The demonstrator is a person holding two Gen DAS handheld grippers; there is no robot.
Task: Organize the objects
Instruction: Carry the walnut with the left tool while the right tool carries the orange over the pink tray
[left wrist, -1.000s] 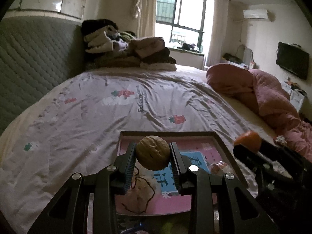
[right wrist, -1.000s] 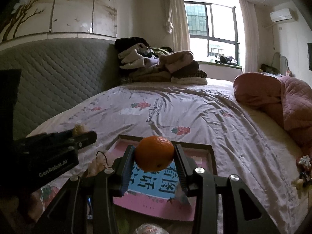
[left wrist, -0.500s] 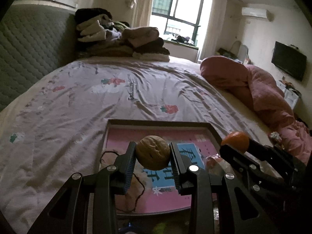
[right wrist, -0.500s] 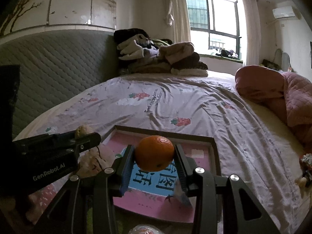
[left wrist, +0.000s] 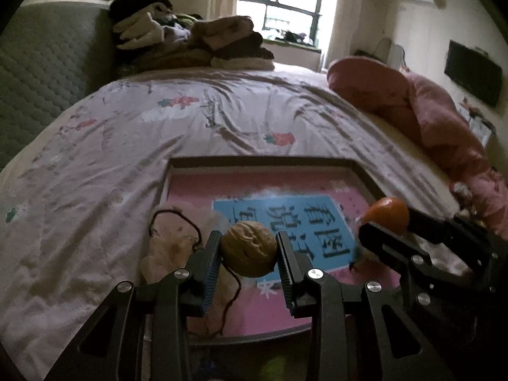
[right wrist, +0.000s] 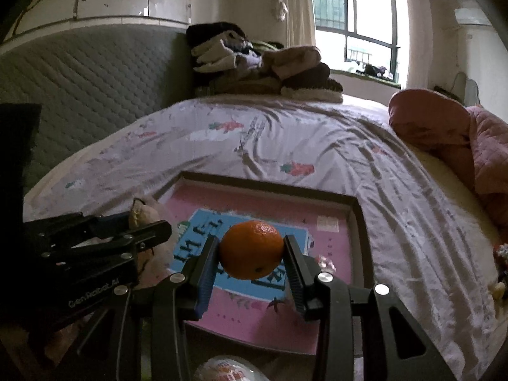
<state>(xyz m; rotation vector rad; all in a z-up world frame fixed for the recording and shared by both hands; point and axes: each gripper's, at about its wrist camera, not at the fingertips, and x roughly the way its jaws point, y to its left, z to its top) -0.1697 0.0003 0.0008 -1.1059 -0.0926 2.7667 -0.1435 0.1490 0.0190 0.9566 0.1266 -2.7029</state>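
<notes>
My left gripper (left wrist: 248, 252) is shut on a brown walnut (left wrist: 248, 247) and holds it above the near left part of a shallow pink box (left wrist: 254, 162) with a dark rim and a blue label. My right gripper (right wrist: 251, 255) is shut on an orange (right wrist: 251, 249) above the same box (right wrist: 270, 187). The right gripper with the orange (left wrist: 387, 214) shows at the right of the left wrist view. The left gripper (right wrist: 149, 228) shows at the left of the right wrist view. A pale pouch with a dark cord (left wrist: 177, 238) lies in the box's left part.
The box lies on a bed with a floral sheet (left wrist: 158, 127). A pile of folded clothes (left wrist: 190, 41) sits at the far end, a grey padded headboard (right wrist: 79, 95) on the left, a pink quilt (left wrist: 428, 117) on the right. A wrapped snack (right wrist: 228, 370) lies near the front.
Both grippers have moved forward and lower over the box, which now looks larger and nearer. Each still holds its object.
</notes>
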